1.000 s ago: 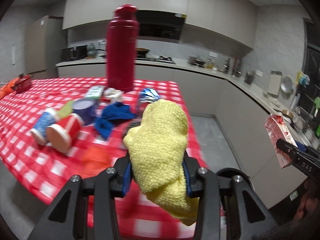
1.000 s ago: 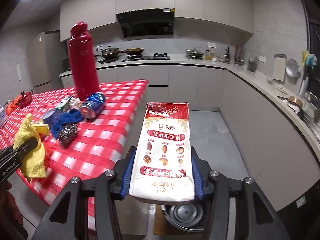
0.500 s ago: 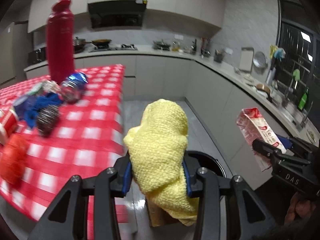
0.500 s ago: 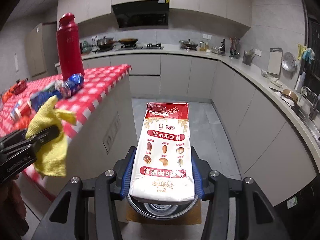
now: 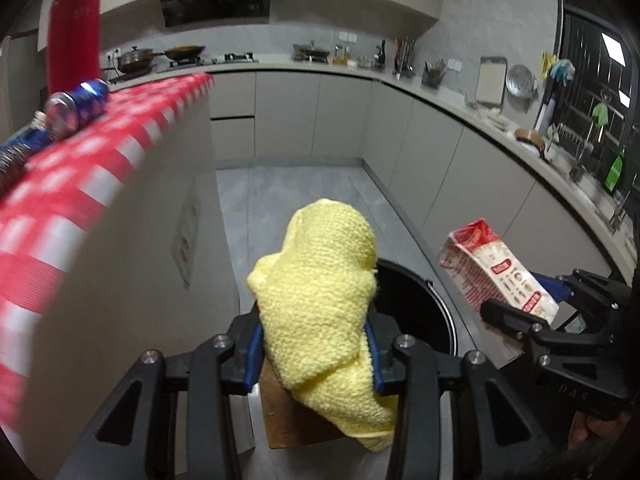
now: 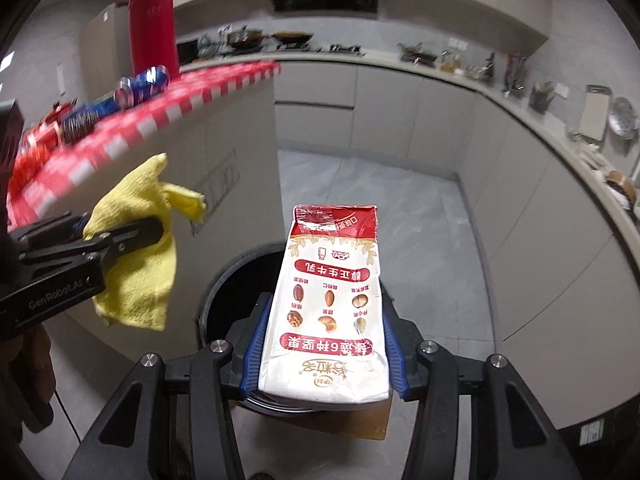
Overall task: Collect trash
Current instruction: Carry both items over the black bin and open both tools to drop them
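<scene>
1. Left wrist view, surroundings: a surface (image 5: 100,168) covered in red-and-white check cloth runs along the left, its edge blurred. On it lie a blue can (image 5: 78,108) on its side, a steel scourer (image 5: 12,164) at the frame edge, and a tall red flask (image 5: 74,26) standing upright behind the can. A kitchen counter (image 5: 500,136) with utensils curves along the back and right.

2. Left wrist view, task item: the left tongs (image 5: 314,354) are partly closed and clamped on a yellow knitted cloth (image 5: 320,308), which bulges above the pads and hangs below them. Directly beyond it on the floor stands a dark round bin (image 5: 420,320), mouth open, partly hidden by the cloth. A brown board (image 5: 292,416) lies under the bin.

3. Left wrist view, clearance: the right tongs (image 5: 516,312) hold a red-and-white carton (image 5: 496,272) at the right, near the bin rim. The grey floor between the cabinet and the counter is open.

4. Right wrist view, surroundings: the check-cloth surface (image 6: 160,120), can (image 6: 140,84), scourer (image 6: 78,124) and flask (image 6: 154,20) sit upper left.

5. Right wrist view, task item: the right tongs (image 6: 326,354) stand about half open, pads pressed on both sides of the carton (image 6: 328,300), which is above the bin (image 6: 236,292).

6. Right wrist view, clearance: the left tongs (image 6: 120,236) carry the cloth (image 6: 136,248) left of the bin, apart from the carton.
</scene>
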A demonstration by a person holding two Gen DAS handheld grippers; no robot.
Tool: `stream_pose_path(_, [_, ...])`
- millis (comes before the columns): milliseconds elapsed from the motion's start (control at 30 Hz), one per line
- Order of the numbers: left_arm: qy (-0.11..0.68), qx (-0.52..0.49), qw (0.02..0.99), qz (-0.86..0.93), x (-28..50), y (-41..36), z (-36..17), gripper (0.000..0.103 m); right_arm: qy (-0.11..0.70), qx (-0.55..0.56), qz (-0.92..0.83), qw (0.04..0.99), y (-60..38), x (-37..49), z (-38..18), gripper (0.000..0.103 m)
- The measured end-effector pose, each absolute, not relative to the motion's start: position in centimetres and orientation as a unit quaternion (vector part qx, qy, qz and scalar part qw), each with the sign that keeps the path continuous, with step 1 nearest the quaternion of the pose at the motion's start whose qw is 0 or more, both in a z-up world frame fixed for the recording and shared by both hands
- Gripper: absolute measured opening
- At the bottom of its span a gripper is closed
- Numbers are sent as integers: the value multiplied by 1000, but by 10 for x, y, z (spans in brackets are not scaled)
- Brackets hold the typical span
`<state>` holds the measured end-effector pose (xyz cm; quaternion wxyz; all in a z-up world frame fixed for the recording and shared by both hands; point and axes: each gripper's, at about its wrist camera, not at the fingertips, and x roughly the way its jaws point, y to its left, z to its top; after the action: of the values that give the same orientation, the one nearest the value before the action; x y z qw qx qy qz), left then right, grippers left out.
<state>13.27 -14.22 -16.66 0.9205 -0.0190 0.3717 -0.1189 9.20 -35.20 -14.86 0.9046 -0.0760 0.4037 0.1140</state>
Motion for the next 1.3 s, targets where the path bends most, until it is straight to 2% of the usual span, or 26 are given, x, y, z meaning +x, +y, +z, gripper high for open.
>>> stream_pose_path(200, [403, -15, 906, -129, 143, -161, -208, 43, 426, -91, 144, 889, -362, 113, -193, 52])
stream_pose_path(233, [406, -19, 905, -127, 145, -162, -215, 52, 427, -95, 149, 887, -364, 118, -199, 52])
stream_pose_path(267, [407, -23, 905, -119, 147, -160, -219, 54, 427, -97, 155, 886, -365, 122, -204, 53])
stream_pose_path(300, [403, -28, 909, -107, 148, -158, -220, 61, 429, -103, 166, 882, -366, 128, -212, 53])
stream_pose_path(333, [396, -38, 913, -95, 149, -154, -221, 68, 433, -117, 165, 879, -366, 134, -220, 61])
stream_pose_path(367, [398, -44, 913, -86, 152, -151, -221, 69, 429, -126, 159, 880, -368, 138, -223, 81])
stream_pose_path(433, [398, -42, 913, -73, 156, -153, -217, 69, 422, -124, 152, 885, -377, 145, -228, 96])
stream_pose_path(600, [377, -12, 924, -67, 153, -159, -201, 70, 420, -107, 116, 894, -397, 155, -218, 98])
stream_pose_path(667, [374, -12, 925, -69, 153, -158, -198, 71, 417, -102, 105, 897, -398, 156, -214, 103])
stream_pose_path(1067, [368, -11, 926, -77, 155, -155, -176, 71, 400, -90, 90, 908, -397, 145, -179, 103])
stream_pose_path(1300, [364, -2, 929, -62, 142, -143, -135, 71, 375, -98, 84, 918, -381, 122, -128, 103])
